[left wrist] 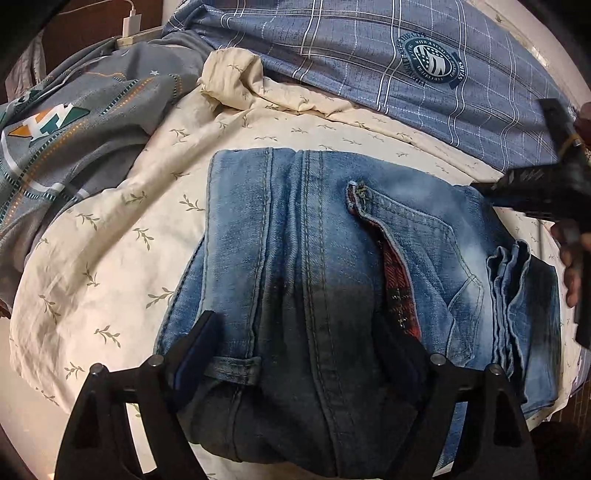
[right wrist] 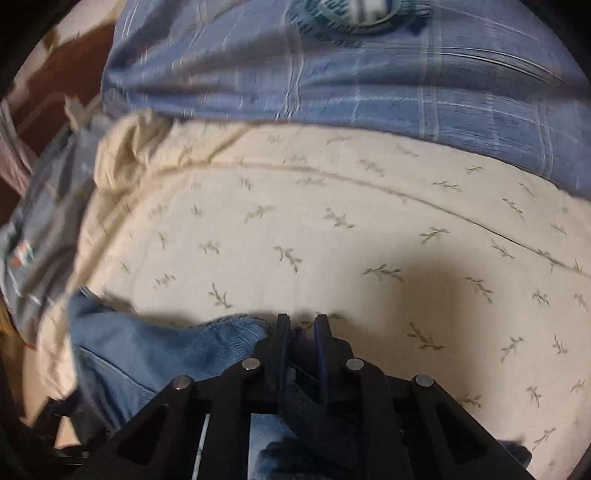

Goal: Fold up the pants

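Note:
Blue jeans (left wrist: 317, 258) lie folded in a compact stack on the cream leaf-print sheet (left wrist: 122, 236), waistband toward me, a back pocket and red plaid lining showing. My left gripper (left wrist: 299, 354) is open, its fingers spread over the near waistband end, one on each side. My right gripper (left wrist: 532, 192) reaches in from the right over the jeans' far right corner. In the right wrist view my right gripper (right wrist: 302, 326) has its fingers nearly together, with denim (right wrist: 166, 347) bunched under and left of them; the view is blurred.
A blue plaid pillow (left wrist: 388, 66) with a round emblem lies along the far side. A grey patterned quilt (left wrist: 77, 122) is bunched at the left. A white charger (left wrist: 131, 26) sits at the far left by the dark headboard.

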`<state>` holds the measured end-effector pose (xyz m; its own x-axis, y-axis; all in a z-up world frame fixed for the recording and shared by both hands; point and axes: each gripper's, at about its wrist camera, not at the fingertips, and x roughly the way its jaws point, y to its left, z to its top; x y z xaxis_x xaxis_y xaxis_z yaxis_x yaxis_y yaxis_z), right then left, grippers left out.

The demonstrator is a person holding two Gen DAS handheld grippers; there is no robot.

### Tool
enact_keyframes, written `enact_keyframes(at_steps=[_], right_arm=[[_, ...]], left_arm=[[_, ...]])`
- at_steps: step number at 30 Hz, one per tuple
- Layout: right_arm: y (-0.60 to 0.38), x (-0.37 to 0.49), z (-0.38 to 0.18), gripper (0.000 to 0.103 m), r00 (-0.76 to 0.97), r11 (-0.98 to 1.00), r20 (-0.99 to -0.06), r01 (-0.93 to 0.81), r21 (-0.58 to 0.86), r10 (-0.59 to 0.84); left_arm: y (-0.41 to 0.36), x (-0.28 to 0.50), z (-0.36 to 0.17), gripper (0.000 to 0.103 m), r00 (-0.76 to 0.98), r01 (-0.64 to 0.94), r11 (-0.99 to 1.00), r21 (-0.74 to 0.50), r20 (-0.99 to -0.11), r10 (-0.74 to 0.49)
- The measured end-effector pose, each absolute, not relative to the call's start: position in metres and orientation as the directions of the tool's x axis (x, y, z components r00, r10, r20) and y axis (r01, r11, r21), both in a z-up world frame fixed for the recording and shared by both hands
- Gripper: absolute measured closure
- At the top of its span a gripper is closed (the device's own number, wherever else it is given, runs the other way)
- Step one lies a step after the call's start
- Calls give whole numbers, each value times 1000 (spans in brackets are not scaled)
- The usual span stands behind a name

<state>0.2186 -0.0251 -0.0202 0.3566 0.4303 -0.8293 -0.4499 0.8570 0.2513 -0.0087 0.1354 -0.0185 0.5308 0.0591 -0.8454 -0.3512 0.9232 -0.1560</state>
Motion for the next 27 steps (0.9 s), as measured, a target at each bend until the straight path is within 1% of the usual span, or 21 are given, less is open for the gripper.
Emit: enact_keyframes(at_steps=[1,2,3,5,7,8,10,12,13,14,15,17,21,22,23,24,25,26,27], right_arm=[[-33,219,-12,61,383,869,-818,-422,258,429],[-37,217,-5,26,404,874,-807,-410,261,430],[-45,211,7,24,447,875,-774,-398,275,447],[-49,199,24,24,456,841,-724,-425,334,518],[-40,183,30,24,354,754,-692,-497,430,629],[-26,175,25,24,241,683,-691,-549,482,682],[-10,173,11,24,161,659,-717,-565,496,678],[-2,195,-12,25,186,714,-751,-515,475,634],[-6,216,-30,25,216,785,-789,-418,458,575],[-12,225,-41,26,208,816,-809,-338,468,550],[-21,229,-41,26,215,796,-774,-289,532,595],[-23,222,-23,26,187,726,-713,-330,603,676],[-23,213,3,26,215,664,-635,-368,651,742],[-21,213,-2,26,205,660,-635,-366,656,745],[-13,216,-13,26,182,673,-658,-354,650,731],[-4,224,-31,26,137,701,-704,-337,628,697],[-5,228,-39,26,150,713,-708,-311,629,690],[-7,229,-38,26,167,705,-691,-289,648,703],[-11,225,-25,26,184,699,-677,-275,661,712]], left_arm=[[136,-9,-19,17,532,-350,924,-156,-845,59],[136,-8,-19,17,532,-348,924,-156,-845,58],[137,-8,-20,17,534,-349,923,-161,-844,55],[137,-8,-20,17,536,-349,923,-163,-843,53],[138,-7,-20,17,537,-350,922,-164,-842,54],[138,-7,-20,17,537,-352,921,-166,-842,53],[138,-8,-20,17,537,-353,921,-165,-842,55],[138,-8,-20,17,538,-353,921,-164,-841,56],[138,-8,-20,17,538,-352,921,-165,-841,55],[138,-8,-20,17,538,-351,922,-164,-841,54],[138,-9,-20,17,540,-348,922,-167,-840,52],[138,-8,-20,16,540,-350,922,-166,-840,54],[138,-8,-20,16,538,-357,919,-166,-841,57],[138,-8,-20,16,539,-357,919,-167,-841,57],[138,-8,-21,16,540,-356,919,-168,-840,56],[138,-8,-21,16,542,-354,921,-166,-838,57],[138,-8,-21,16,544,-353,921,-167,-837,57],[139,-8,-21,16,549,-354,919,-175,-834,52],[142,-10,-20,15,559,-357,913,-199,-828,39]])
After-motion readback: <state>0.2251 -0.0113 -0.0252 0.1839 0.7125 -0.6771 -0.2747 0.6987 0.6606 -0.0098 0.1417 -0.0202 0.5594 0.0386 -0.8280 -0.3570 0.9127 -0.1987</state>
